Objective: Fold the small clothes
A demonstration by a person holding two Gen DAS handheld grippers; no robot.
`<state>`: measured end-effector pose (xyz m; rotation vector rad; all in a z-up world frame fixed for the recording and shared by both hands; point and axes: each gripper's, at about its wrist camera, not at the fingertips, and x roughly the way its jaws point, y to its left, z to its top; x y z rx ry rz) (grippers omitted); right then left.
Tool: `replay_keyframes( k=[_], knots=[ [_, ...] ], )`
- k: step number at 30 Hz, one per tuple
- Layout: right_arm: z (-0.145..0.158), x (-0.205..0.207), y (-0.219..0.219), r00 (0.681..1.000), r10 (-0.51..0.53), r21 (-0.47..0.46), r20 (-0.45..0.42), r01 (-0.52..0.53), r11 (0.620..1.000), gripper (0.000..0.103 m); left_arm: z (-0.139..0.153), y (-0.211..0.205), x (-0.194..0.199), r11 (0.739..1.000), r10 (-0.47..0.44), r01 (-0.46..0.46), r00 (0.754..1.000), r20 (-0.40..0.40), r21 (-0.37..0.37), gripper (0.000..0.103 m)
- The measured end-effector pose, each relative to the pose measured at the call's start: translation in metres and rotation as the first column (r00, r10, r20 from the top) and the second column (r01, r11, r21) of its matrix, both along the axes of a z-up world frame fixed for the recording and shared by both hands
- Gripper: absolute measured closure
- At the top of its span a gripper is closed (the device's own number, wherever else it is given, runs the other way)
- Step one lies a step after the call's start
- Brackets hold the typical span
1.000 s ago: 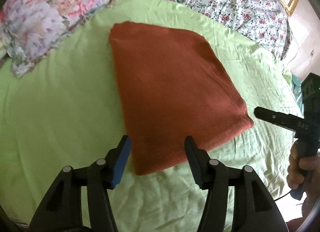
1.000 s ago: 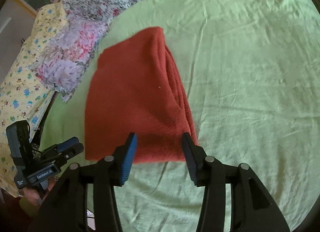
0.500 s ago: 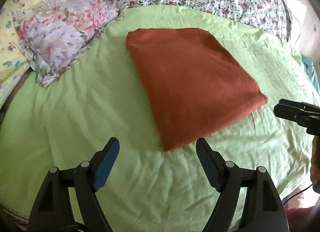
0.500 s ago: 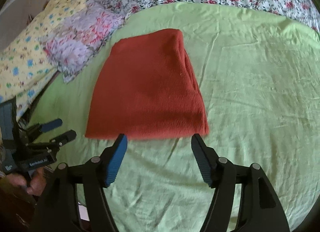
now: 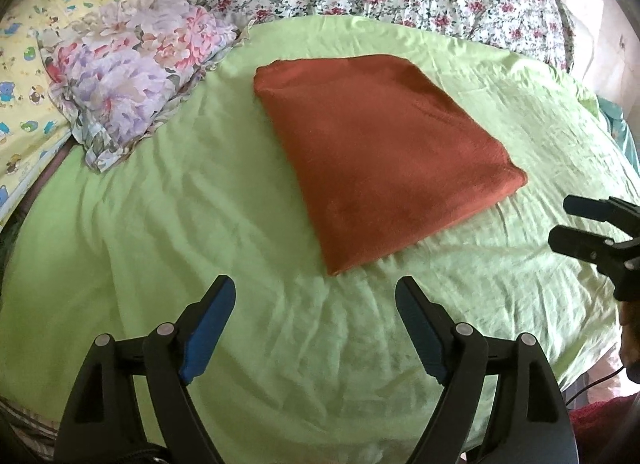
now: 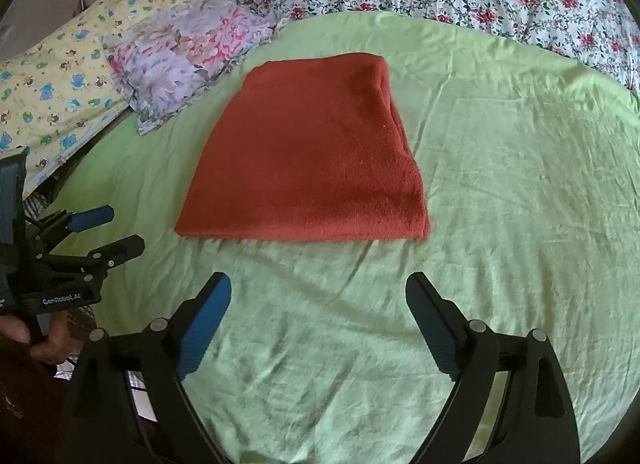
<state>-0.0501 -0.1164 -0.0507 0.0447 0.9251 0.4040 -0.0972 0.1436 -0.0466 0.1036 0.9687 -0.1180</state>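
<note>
Jaws opening – both grippers (image 5: 315, 290) (image 6: 318, 286) clear of red cloth (image 6: 308, 151).

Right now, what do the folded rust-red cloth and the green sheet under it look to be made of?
Rust-red cloth: seemingly a thick terry or fleece knit, matte; its surface looks nubby and the folded edge stands plump. Which of the two I cannot tell.

Green sheet: probably thin woven cotton or a blend, matte and smooth; it lies in many fine, sharp creases with no visible pile.
</note>
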Motion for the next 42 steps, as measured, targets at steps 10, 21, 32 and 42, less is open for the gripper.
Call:
replay_keyframes(
  k=[10,21,32,42],
  knots=[
    [0.011,0.000,0.003,0.999,-0.002,0.000,0.043,0.002,1.000,0.012,0.021,-0.007,0.015,0.998,-0.014,0.017,0.999,0.053,-0.055,0.019],
    [0.014,0.025,0.010,0.999,-0.008,-0.011,0.032,0.008,1.000,0.010,0.015,-0.008,0.033,0.998,0.002,0.000,0.999,0.037,-0.069,0.017],
    [0.005,0.058,0.016,1.000,-0.002,-0.013,-0.001,0.002,1.000,0.010,0.003,0.000,0.055,0.993,0.056,-0.055,0.998,0.002,-0.100,0.017],
    [0.002,0.077,0.023,1.000,0.011,-0.001,-0.023,-0.011,1.000,0.010,-0.001,-0.005,0.061,0.993,0.076,-0.077,0.997,-0.019,-0.091,0.017]
  ],
)
